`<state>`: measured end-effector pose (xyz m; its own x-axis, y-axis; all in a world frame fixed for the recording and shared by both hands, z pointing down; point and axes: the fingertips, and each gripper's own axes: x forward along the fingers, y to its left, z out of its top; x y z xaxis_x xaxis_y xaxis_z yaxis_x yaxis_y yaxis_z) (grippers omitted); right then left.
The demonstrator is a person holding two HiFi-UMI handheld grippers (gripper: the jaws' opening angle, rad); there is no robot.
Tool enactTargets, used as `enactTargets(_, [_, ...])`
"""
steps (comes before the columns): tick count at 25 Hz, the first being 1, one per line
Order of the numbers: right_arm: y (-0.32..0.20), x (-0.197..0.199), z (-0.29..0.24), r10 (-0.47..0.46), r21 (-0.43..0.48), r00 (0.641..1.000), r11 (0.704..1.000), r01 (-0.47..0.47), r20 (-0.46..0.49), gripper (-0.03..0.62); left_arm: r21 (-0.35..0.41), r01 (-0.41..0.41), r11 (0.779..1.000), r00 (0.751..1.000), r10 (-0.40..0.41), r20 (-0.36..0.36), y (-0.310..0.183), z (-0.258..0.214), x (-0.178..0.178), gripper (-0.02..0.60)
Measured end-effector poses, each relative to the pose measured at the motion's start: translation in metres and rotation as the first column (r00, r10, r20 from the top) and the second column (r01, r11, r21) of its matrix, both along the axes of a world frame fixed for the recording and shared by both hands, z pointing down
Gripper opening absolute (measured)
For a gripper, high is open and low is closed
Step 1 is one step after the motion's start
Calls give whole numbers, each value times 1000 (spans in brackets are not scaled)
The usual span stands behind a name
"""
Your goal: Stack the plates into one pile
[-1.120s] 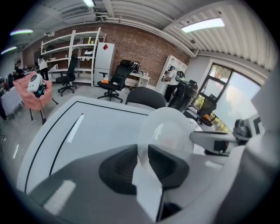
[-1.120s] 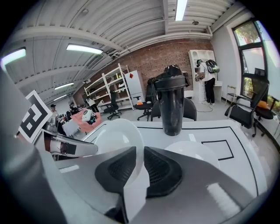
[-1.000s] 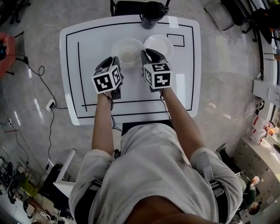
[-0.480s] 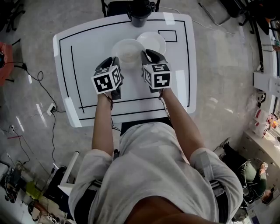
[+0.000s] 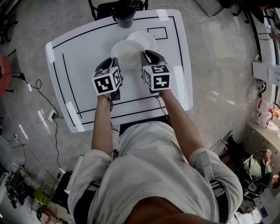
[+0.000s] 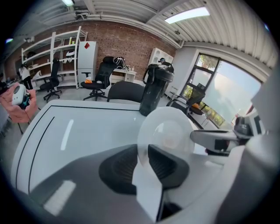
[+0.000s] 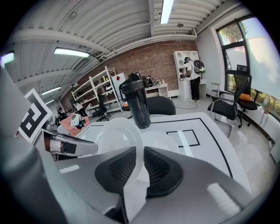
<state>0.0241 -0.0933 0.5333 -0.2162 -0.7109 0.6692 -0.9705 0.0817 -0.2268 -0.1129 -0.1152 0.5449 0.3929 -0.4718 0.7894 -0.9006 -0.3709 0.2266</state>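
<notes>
A white plate is held up over the far half of the white table, and it is gripped from both sides at once. The left gripper is clamped on the plate's rim: in the left gripper view the thin edge is seen pinched between the two dark ribbed pads, with the round of the plate standing up ahead of them. The right gripper is closed in the same way on the opposite rim, and the edge is seen running down between its pads. In the head view the two marker cubes are seen side by side, apart from one another, with the plate spanning the gap beyond them.

A second plate lies flat on the table, just beyond the held one and to its right. From above, the near edge of this second plate is overlapped by the held plate. Whether the two are touching or the held one hangs clear above it cannot be told for certain.

A black outlined rectangle is printed on the table just beside the second plate. A dark shaker bottle stands upright at the table's far edge, and a dark chair is seen behind it.
</notes>
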Motion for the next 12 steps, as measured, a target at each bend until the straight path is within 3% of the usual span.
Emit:
enactTargets(6, [12, 27, 4, 44, -14, 999, 999, -45, -8, 55, 1, -56, 998, 998, 56, 1, 2, 2, 29, 77])
enactTargets(12, [17, 51, 12, 75, -28, 997, 997, -75, -10, 57, 14, -122, 992, 992, 121, 47, 6, 8, 54, 77])
